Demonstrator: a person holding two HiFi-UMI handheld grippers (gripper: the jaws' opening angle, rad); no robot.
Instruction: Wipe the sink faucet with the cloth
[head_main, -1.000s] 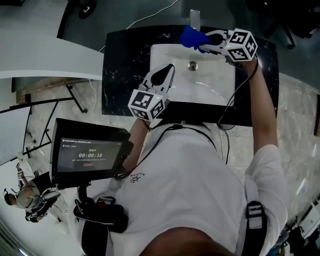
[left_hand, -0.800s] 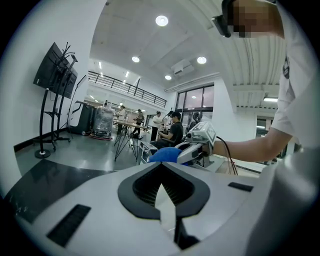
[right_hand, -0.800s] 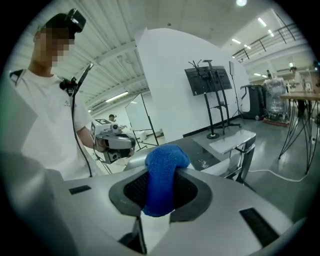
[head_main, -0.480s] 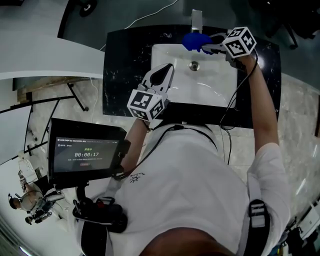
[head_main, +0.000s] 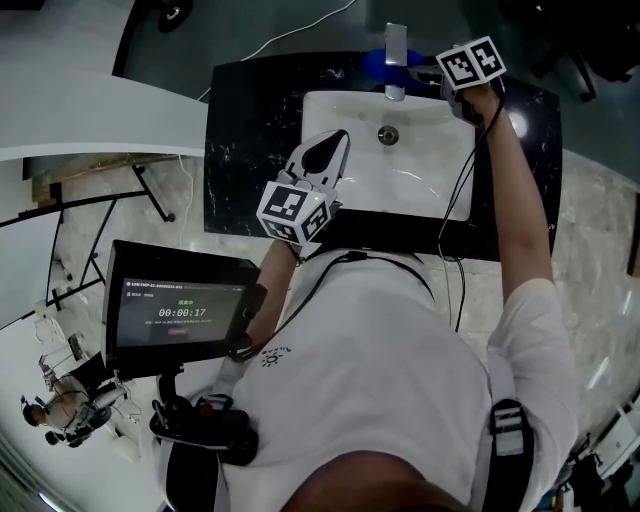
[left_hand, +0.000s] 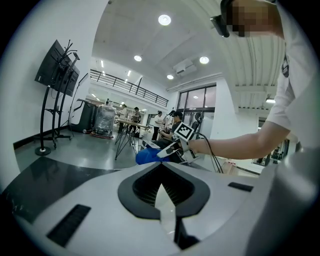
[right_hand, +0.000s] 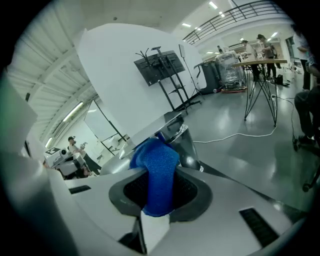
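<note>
While the person is standing in front of the white sink (head_main: 420, 185), a dark screen (head_main: 180, 310) is glowing with numbers far to the left of the sink, close to the person's body. The sink is sitting in a black shiny surface (head_main: 250, 130).

The left gripper (head_main: 337, 140) is hanging over the front left edge of the sink. Its fingers are clenched tight together, with nothing between them. Its cube (head_main: 293, 210) with square markers is pointing back at the person. From the left gripper view, this gripper is looking across the sink at the other one.

In the middle of the sink, toward the back, the round drain (head_main: 388, 134) is shining. The silver faucet (head_main: 395, 55) is standing at the back edge of the sink, just behind the drain.

The blue cloth (head_main: 376, 64) is sitting right at the faucet, at the back of the sink, and it looks to be touching the metal. The right gripper (head_main: 425, 72) is reaching in from the back right corner of the sink. Its fingers are grasping the cloth, which is bunching up out of them and folding over the front. The person's bare arm (head_main: 515, 210) is stretching along the right side of the sink.
</note>
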